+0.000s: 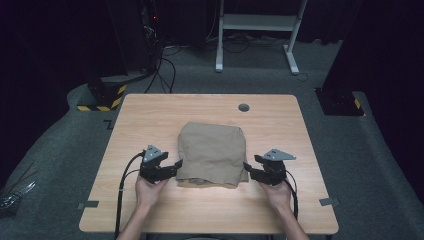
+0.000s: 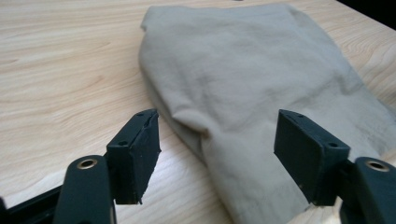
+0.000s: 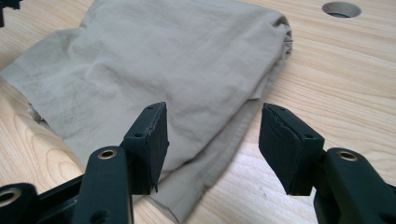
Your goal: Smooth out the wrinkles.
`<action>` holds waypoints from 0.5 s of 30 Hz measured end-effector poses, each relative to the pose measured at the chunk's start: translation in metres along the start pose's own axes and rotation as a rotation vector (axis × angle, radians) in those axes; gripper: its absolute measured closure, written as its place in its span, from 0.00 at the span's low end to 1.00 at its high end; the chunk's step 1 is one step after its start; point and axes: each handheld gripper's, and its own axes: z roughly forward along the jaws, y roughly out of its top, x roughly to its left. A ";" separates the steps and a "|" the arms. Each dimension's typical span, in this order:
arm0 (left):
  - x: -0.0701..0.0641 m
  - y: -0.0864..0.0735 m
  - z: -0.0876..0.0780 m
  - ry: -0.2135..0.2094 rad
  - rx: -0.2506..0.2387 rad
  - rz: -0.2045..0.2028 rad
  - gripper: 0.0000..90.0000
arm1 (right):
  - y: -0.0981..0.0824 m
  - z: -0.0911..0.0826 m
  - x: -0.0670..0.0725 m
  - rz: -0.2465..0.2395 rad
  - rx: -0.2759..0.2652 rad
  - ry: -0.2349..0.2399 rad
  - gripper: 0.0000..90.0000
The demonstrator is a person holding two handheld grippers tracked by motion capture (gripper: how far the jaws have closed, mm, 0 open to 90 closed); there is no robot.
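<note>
Flanking folded khaki cloth [image 1: 212,154], long axis running away from the jaws; left gripper [image 1: 176,165] and right gripper [image 1: 248,169] gaping wide, gripping nothing, bare tabletop [image 1: 150,112] lying outside both.

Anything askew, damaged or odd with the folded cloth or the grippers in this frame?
Nothing stands out. The folded tan cloth lies flat mid-table, slightly rumpled with layers peeking out at its near edge. The left gripper and right gripper sit open at its two sides, holding nothing.

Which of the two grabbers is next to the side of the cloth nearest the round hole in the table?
The right gripper. It sits at the folded tan cloth's right edge, the side toward the hole; the left gripper is opposite.
</note>
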 end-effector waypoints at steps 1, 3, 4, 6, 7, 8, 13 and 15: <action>0.001 -0.001 -0.002 0.001 0.001 0.000 0.35 | -0.001 -0.002 -0.001 0.004 -0.002 -0.002 0.47; 0.001 -0.002 -0.004 0.002 -0.004 -0.004 0.34 | -0.002 -0.005 -0.002 0.013 -0.006 -0.003 0.47; 0.002 -0.003 -0.006 0.005 -0.004 -0.004 0.34 | -0.003 -0.006 -0.003 0.012 -0.010 -0.005 0.47; 0.003 -0.004 -0.008 0.007 -0.008 -0.007 0.34 | -0.004 -0.009 -0.004 0.016 -0.018 -0.008 0.47; 0.003 -0.004 -0.009 0.011 -0.009 -0.006 0.34 | -0.004 -0.011 -0.004 0.015 -0.023 -0.009 0.47; 0.003 -0.004 -0.011 0.014 -0.009 -0.006 0.34 | -0.005 -0.012 -0.005 0.019 -0.027 -0.011 0.47; 0.006 -0.007 -0.017 0.030 -0.015 -0.003 0.34 | -0.007 -0.019 -0.007 0.025 -0.040 -0.019 0.47; 0.007 -0.009 -0.021 0.039 -0.017 -0.001 0.34 | -0.009 -0.022 -0.009 0.030 -0.042 -0.023 0.47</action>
